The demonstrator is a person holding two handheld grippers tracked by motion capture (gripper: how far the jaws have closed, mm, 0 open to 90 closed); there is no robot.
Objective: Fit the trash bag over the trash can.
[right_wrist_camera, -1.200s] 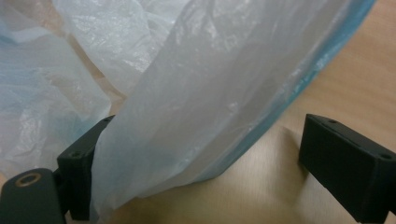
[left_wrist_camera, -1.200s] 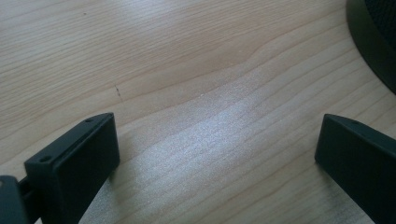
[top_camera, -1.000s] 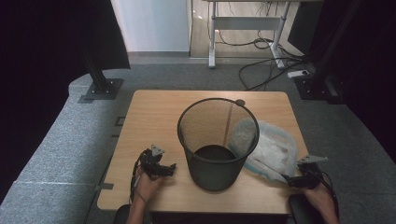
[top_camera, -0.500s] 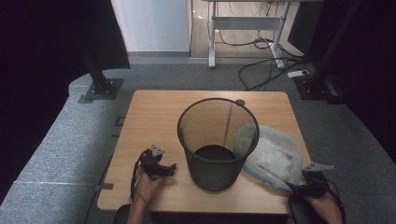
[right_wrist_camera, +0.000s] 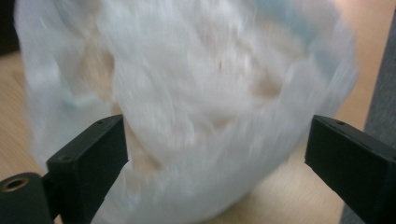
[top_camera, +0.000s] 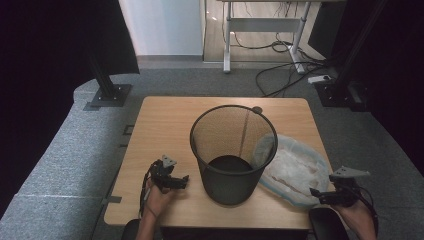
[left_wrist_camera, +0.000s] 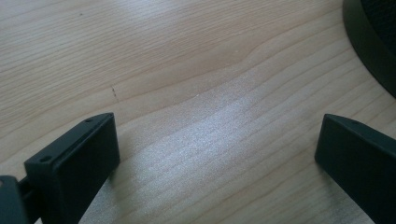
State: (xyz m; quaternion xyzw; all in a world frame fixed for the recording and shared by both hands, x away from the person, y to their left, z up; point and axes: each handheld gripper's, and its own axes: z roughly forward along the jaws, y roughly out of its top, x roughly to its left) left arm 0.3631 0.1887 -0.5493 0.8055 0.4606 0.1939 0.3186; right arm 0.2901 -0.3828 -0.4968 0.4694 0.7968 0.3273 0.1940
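Observation:
A black mesh waste bin [top_camera: 231, 152] stands upright in the middle of the wooden table [top_camera: 160, 125]. To its right lies a crumpled clear plastic bag [top_camera: 295, 170], partly tucked behind the bin's rim. My left gripper [top_camera: 181, 181] rests open on the wood just left of the bin's base; its jaws stand wide over bare table [left_wrist_camera: 210, 121], the bin's base [left_wrist_camera: 369, 51] at the upper right. My right gripper [top_camera: 317, 193] is open at the table's front right edge, its jaws pointed at the blurred bag [right_wrist_camera: 196, 102], nothing held.
Grey carpeted floor [top_camera: 60, 185] surrounds the table. A black stand base [top_camera: 107, 95] sits at the back left, and a desk frame with cables [top_camera: 280, 60] at the back. Dark curtains hang on both sides.
My right gripper has drawn back toward the table's front right edge, away from the bag. The left gripper and the bin have stayed put.

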